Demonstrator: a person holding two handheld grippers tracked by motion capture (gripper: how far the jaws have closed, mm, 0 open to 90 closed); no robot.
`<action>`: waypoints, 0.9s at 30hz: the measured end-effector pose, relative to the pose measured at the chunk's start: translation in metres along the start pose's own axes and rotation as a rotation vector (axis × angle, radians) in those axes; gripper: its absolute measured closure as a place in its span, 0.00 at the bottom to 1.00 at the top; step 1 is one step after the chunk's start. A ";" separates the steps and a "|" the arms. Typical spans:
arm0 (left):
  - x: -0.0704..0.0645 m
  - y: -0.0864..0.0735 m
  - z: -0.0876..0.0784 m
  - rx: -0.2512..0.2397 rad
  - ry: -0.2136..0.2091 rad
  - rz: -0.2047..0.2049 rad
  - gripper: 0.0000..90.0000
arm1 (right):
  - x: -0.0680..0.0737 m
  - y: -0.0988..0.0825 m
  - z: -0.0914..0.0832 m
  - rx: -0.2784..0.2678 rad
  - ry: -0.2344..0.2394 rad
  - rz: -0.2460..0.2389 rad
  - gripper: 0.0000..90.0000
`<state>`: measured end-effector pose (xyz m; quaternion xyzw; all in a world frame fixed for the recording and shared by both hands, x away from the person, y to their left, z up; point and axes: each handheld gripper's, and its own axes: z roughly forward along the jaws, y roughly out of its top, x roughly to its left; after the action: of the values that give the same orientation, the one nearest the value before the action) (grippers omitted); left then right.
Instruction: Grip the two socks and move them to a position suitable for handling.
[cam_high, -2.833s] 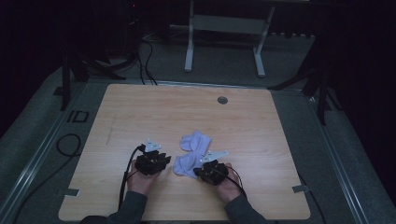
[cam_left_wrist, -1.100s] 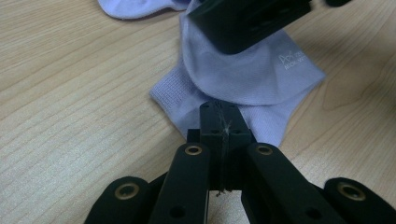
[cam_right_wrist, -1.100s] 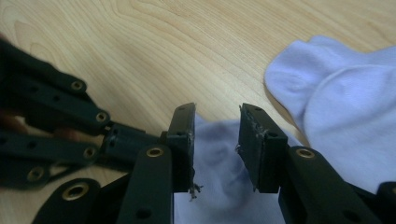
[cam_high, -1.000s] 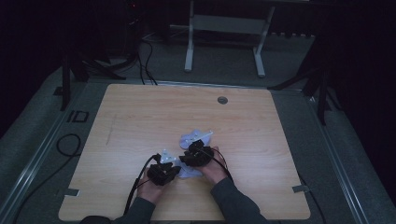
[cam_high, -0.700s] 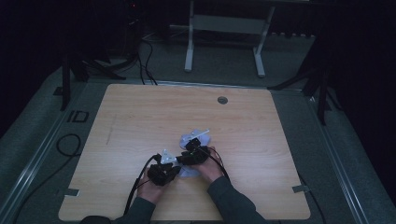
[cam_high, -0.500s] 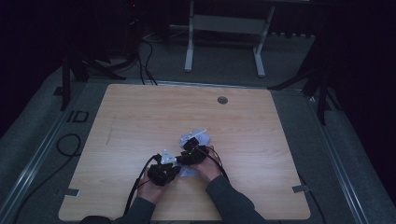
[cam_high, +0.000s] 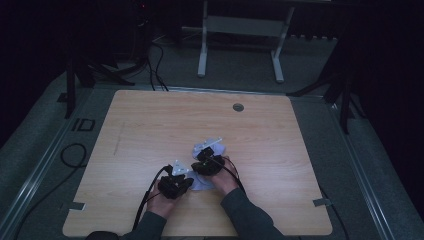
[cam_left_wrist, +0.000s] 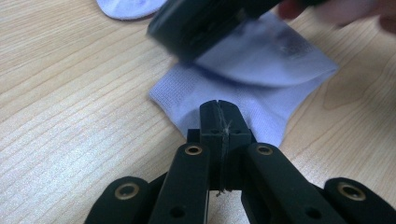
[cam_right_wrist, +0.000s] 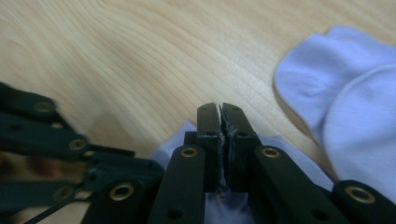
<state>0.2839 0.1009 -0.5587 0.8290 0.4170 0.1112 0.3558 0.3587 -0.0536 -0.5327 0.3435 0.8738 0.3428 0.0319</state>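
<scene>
Lilac sock (cam_left_wrist: 261, 100) lies on the table (cam_high: 150, 130); left gripper (cam_left_wrist: 219, 109) clamps its edge; right gripper (cam_right_wrist: 221, 114), jaws just closing, pinches its cloth.

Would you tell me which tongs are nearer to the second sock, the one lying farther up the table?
Right. The right tongs sit just beside the farther sock, pinching the near sock. The left tongs grip that near sock's other end, farther back.
</scene>
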 end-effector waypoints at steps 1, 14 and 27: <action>0.000 0.000 0.000 -0.001 -0.001 -0.002 1.00 | -0.001 0.000 -0.005 -0.013 0.000 0.005 0.96; 0.001 0.000 0.000 0.002 -0.004 -0.011 1.00 | -0.025 -0.025 -0.052 -0.094 -0.006 0.048 0.96; 0.001 0.000 0.000 0.003 -0.004 -0.010 1.00 | -0.048 -0.058 -0.080 -0.160 -0.019 0.105 0.96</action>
<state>0.2842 0.1015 -0.5585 0.8277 0.4206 0.1073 0.3557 0.3386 -0.1602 -0.5165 0.3886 0.8240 0.4092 0.0496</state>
